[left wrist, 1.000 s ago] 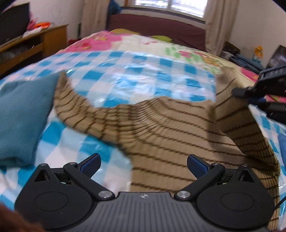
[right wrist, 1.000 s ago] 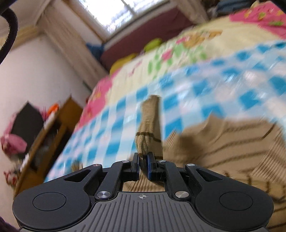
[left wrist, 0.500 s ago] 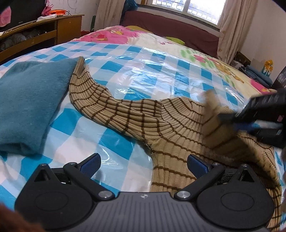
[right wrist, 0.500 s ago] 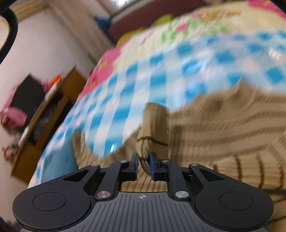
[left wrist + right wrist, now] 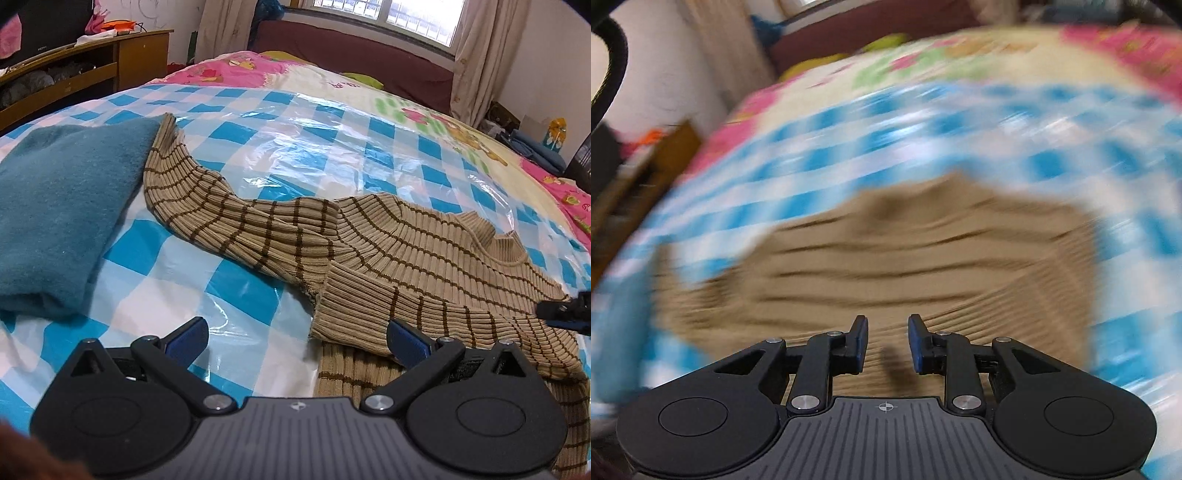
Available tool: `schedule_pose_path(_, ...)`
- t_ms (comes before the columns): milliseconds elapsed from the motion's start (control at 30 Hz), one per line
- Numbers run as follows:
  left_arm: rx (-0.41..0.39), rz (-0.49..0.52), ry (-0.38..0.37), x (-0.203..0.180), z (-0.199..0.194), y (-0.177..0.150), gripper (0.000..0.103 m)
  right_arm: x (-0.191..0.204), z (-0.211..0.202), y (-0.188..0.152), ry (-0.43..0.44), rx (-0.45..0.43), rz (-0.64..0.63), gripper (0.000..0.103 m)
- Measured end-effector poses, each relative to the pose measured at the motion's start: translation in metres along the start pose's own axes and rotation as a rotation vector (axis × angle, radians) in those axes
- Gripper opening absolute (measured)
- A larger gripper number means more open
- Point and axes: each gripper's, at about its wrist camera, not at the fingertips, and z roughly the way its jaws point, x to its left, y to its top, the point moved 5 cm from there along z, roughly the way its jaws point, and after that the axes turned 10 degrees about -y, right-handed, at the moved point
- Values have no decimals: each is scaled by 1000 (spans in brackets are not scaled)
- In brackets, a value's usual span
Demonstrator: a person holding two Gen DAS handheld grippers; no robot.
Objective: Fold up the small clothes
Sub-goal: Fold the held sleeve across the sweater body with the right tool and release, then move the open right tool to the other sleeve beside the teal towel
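A tan ribbed sweater [image 5: 424,254] with thin brown stripes lies spread on the bed [image 5: 332,122], on a glossy blue-and-white checked plastic sheet [image 5: 240,284]. One sleeve [image 5: 424,314] is folded across the sweater's body, its cuff ending near the left hand-held gripper [image 5: 295,338]. The other sleeve [image 5: 207,206] trails out over the sheet, and its cuff touches a folded teal garment [image 5: 55,206].

The knit looks soft, light and limp, so it will likely sag and stretch when lifted instead of holding a shape. The plastic beneath looks slick, so the sweater may slide if it is dragged. The thicker ribbed edges, such as a cuff, the hem or the shoulder seam, seem the best places to pinch.

The left hand-held gripper hovers low over the sheet with its blue pads spread wide and nothing between them. The right hand-held gripper [image 5: 888,341] has just been opening; its pads stand slightly apart above the sweater's body, holding nothing. Its view is badly blurred.

The teal garment lies close enough to crowd the outstretched sleeve. A patterned quilt [image 5: 424,107] covers the far part of the bed. A wooden shelf unit [image 5: 92,70] stands well apart at the wall, and curtains [image 5: 476,55] hang beside the window [image 5: 388,18].
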Motion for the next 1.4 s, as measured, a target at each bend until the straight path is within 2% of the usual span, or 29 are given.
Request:
schedule_pose_path(133, 20, 29, 2, -9, 7, -1, 103, -52, 20, -3, -129, 42, 79, 24)
schedule_pose_path(167, 25, 40, 3, -12, 9, -2, 103, -63, 26, -5, -153, 55, 97, 13)
schedule_pose_path(233, 29, 70, 5, -20, 12, -2, 103, -80, 34, -6, -194, 51, 137, 9)
schedule_pose_path(267, 27, 85, 7, -23, 12, -2, 103, -89, 35, -6, -198, 46, 158, 3)
schedule_pose_path(433, 32, 110, 8, -30, 18, -1, 103, -95, 39, -3, -215, 44, 150, 3)
schedule_pose_path(500, 25, 111, 15, -27, 15, 0, 103, -83, 28, 1, -218, 19, 107, 17)
schedule_pose_path(533, 21, 111, 18, -26, 14, 0, 103, -70, 20, 3, -197, -6, 80, 18)
schedule_pose_path(600, 16, 107, 20, -21, 11, 2, 103, -42, 7, 6, -82, -38, -2, 18)
schedule_pose_path(700, 10, 110, 28, -13, 4, 3, 103, 17, 0, 2, 130, -9, -156, 19)
schedule_pose_path(800, -3, 108, 36, -3, -4, 3, 103, 72, 1, -6, 267, -6, -357, 28)
schedule_pose_path(933, -8, 84, 44, 10, -11, 2, 103, 121, 12, -7, 340, -30, -540, 39)
schedule_pose_path(1067, -13, 56, 34, 18, -10, 2, 103, 148, 36, -12, 365, 27, -671, 41)
schedule_pose_path(1200, -8, 34, 20, 23, -7, 1, 103, 158, 55, -22, 384, 118, -705, 42)
schedule_pose_path(1233, -7, 27, 18, 25, -7, 1, 103, 158, 56, -24, 381, 126, -705, 39)
schedule_pose_path(1333, -8, 8, 15, 28, -6, 2, 103, 154, 54, -19, 382, 145, -647, 9)
schedule_pose_path(1400, -11, 0, 12, 29, -6, 2, 103, 150, 48, -11, 379, 135, -596, 5)
